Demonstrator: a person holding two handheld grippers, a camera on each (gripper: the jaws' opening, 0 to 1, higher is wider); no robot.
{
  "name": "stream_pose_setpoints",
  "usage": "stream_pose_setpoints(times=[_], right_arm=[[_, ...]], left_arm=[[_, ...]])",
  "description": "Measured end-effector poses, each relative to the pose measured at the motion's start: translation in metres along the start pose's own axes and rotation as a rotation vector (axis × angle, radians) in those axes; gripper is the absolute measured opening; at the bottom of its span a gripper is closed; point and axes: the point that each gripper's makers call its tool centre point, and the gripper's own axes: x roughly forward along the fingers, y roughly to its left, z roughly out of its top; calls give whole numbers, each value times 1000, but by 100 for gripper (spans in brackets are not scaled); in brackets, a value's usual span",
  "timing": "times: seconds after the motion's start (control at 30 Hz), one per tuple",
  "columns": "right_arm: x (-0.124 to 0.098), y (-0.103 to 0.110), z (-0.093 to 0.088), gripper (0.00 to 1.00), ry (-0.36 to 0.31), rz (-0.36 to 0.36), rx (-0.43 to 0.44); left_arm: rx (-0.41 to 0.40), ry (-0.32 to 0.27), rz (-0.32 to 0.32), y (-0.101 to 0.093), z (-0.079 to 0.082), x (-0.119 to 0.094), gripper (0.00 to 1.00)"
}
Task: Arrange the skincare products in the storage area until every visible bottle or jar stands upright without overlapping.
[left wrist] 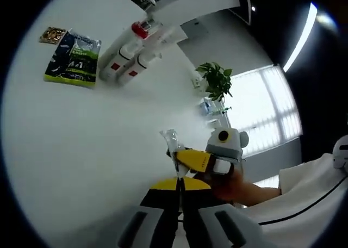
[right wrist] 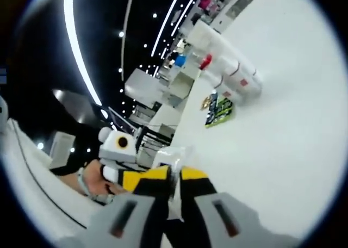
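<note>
Several white bottles [left wrist: 128, 60] with red labels, one with a red cap [left wrist: 140, 29], appear to lie side by side on the white table [left wrist: 81, 139] near its far edge. The same bottles [right wrist: 236, 74] show in the right gripper view. A small clear packet [left wrist: 171, 142] is pinched between both grippers. My left gripper [left wrist: 179, 183] is shut on its lower end. My right gripper [left wrist: 191, 160] comes in from the right and grips it too. In the right gripper view the packet [right wrist: 175, 156] sits in my right gripper [right wrist: 173, 177], with a hand and the left gripper [right wrist: 122, 166] at left.
A dark and green flat sachet [left wrist: 73, 57] and a small brown packet [left wrist: 53, 35] lie left of the bottles; the sachet [right wrist: 220, 111] also shows in the right gripper view. A potted plant [left wrist: 216, 79] and bright windows stand beyond the table.
</note>
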Motion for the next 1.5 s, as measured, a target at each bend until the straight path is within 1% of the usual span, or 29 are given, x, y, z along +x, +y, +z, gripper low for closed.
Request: stream_pose_setpoints(times=[0.03, 0.1, 0.13, 0.23, 0.27, 0.33, 0.4, 0.43, 0.5, 0.6, 0.63, 0.67, 0.77, 0.9, 1.0, 1.1, 1.2, 1.27, 1.33, 1.4, 1.5], right_arm=[[1, 2, 0, 5, 3, 6, 5], [2, 6, 0, 5, 13, -9, -7], [4, 8, -1, 6, 28, -22, -17], [8, 9, -5, 9, 72, -58, -42], [8, 9, -6, 9, 85, -67, -61], [11, 13, -10, 9, 122, -82, -134], [13, 12, -12, 9, 138, -104, -160], [15, 13, -13, 9, 143, -113, -160], [19, 14, -14, 10, 141, -126, -149], [25, 15, -17, 14, 134, -141, -137], [27, 15, -19, 14, 134, -146, -136], [28, 15, -20, 15, 136, -152, -136], [33, 16, -25, 17, 143, -166, -134], [40, 14, -31, 19, 153, -182, -155], [44, 14, -33, 20, 150, -198, -168], [48, 20, -33, 20, 143, -191, -167], [49, 19, -33, 22, 146, -204, -184], [48, 16, -31, 24, 135, -215, -186], [48, 14, -30, 25, 129, -227, -187], [47, 8, -30, 28, 130, -247, -184], [47, 2, -27, 29, 123, -284, -204]], left_arm=[[4, 0, -1, 2, -1, -1, 0], [-9, -10, -14, 5, 0, -4, 0], [-14, -11, -16, 6, 0, -5, 0], [-36, -29, -28, 18, 1, -13, 0], [-40, -31, -31, 20, 2, -15, 0], [-52, -41, -42, 26, 6, -21, 0], [-52, -44, -53, 30, 9, -25, 0], [-53, -46, -59, 34, 11, -28, 0], [-61, -45, -82, 37, 13, -32, 0], [-59, -42, -99, 39, 15, -36, 0], [-46, -38, -122, 38, 15, -38, 0], [-42, -34, -129, 37, 15, -39, 0], [-30, -26, -138, 40, 14, -42, 0], [-19, -25, -156, 44, 16, -49, 0], [-12, -25, -156, 50, 19, -56, 0], [-9, -32, -153, 58, 26, -64, 0], [-9, -36, -147, 64, 33, -69, 0], [-6, -38, -138, 69, 40, -72, 0], [-3, -34, -132, 72, 44, -75, 0], [2, -33, -120, 77, 49, -78, 0], [4, -31, -106, 84, 56, -82, 0]])
